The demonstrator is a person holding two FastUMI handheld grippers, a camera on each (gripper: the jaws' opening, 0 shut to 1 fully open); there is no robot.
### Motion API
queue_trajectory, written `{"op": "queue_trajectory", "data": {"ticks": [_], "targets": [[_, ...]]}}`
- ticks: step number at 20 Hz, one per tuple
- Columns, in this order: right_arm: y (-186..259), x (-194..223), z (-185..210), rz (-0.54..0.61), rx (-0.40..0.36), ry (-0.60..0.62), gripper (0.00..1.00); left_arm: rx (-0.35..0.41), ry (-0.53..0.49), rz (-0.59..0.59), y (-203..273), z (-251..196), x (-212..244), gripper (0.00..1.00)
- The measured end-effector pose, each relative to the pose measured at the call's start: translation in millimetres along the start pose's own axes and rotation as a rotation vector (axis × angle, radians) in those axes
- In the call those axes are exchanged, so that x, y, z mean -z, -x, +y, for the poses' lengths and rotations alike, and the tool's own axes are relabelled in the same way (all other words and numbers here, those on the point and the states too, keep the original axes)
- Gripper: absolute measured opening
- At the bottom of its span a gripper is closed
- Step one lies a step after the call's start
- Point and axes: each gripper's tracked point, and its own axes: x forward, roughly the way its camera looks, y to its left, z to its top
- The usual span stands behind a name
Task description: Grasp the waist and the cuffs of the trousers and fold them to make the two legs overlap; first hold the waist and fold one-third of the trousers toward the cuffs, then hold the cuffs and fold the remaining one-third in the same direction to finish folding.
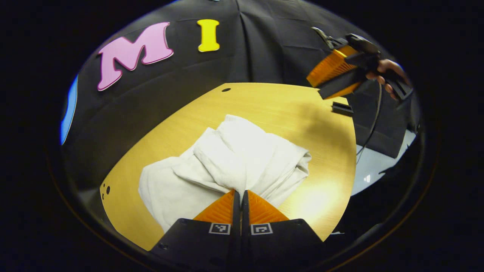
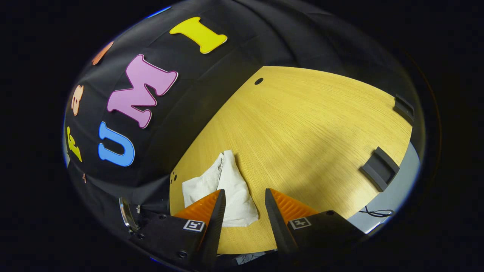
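Left tool (image 1: 240, 193) pinches trousers (image 1: 242, 155) bunched on table (image 1: 280, 105).

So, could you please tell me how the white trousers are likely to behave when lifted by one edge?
The trousers lie in soft rumpled folds on the table, so they will probably droop and sag. The loose layers may slide apart. They look like thin cloth, so likely light.

The table (image 1: 310, 113) is viewed from close above in the left gripper view, and from higher and farther off in the right gripper view; the trousers (image 1: 227, 162) are shared.
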Motion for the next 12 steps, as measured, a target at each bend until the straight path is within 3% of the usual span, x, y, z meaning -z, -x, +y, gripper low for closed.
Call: {"op": "queue_trajectory", "data": {"ticks": [3, 6, 10, 12], "targets": [[-6, 2, 5, 0.022, -0.005, -0.007, 0.66, 0.073, 0.020, -0.001, 0, -7, 1, 0.11], [-13, 3, 9, 0.033, -0.010, -0.011, 0.67, 0.108, 0.094, -0.039, 14, -23, -6, 0.61], [-17, 2, 24, 0.035, -0.037, -0.008, 0.76, 0.063, 0.274, -0.091, 37, -14, -18, 0.82], [-19, 3, 35, 0.036, -0.056, -0.005, 0.77, 0.034, 0.394, -0.113, 48, -3, -21, 0.85]]}}
